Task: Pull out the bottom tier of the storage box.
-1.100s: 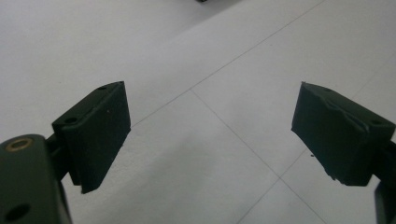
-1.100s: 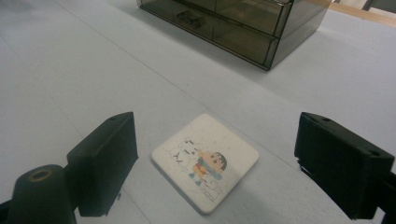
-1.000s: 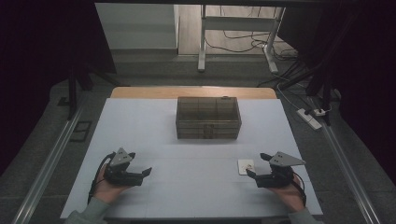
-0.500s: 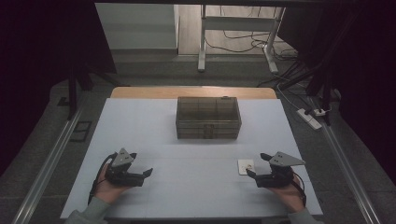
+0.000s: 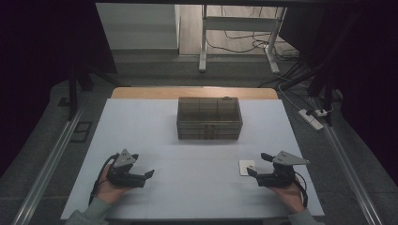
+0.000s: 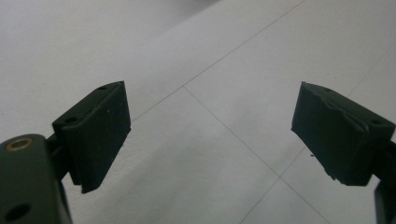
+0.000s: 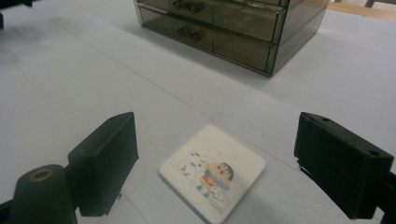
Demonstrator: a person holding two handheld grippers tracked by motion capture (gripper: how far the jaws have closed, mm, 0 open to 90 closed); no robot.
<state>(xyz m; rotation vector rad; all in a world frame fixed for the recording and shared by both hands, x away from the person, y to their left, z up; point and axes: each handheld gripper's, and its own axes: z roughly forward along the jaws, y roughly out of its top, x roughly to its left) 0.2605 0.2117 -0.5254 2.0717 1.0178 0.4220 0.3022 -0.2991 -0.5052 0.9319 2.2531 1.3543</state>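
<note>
Both grippers low over the table [image 5: 197, 140], fingers wide, nothing held.

Right gripper [image 5: 256, 165] sits at about 4 o'clock on the table, fingers spread wide and pointing toward 9 o'clock. A small white square tile [image 5: 247, 167] with a cartoon print lies flat on the table just beside the fingertips; in the right gripper view the tile [image 7: 213, 171] lies between the two fingers [image 7: 105, 161], touching neither. Left gripper [image 5: 149, 174] rests at about 8 o'clock, well apart from the tile, fingers [image 6: 95, 135] also spread wide over bare table surface. A smoky translucent drawer box [image 5: 209, 117] stands at the table's centre toward 12 o'clock, drawers closed, well apart from both grippers.
</note>
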